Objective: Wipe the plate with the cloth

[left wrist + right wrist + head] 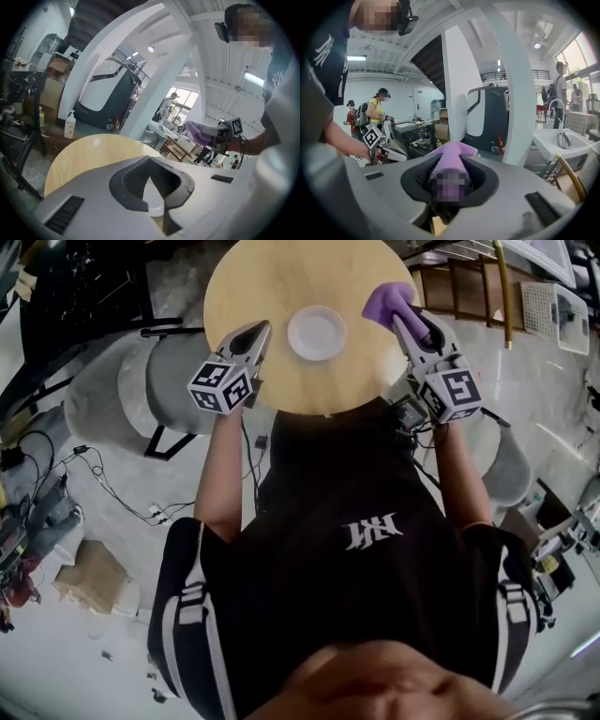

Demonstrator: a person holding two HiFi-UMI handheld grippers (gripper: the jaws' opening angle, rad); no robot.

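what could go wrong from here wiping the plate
The plate sits loose on the table, and the left tool is shut beside it, not holding it, so a wipe may push it around. The cloth is only a small bunch at the right tool, whose hard end might scrape the plate.

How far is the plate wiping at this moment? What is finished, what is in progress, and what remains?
Done: the cloth is picked up, clamped in the right hand-held gripper. In hand: it is held near the right edge of the table, beside the plate and apart from it. Left: the wiping itself, since no cloth touches the plate. The left hand-held gripper waits shut and empty at the plate's other side.
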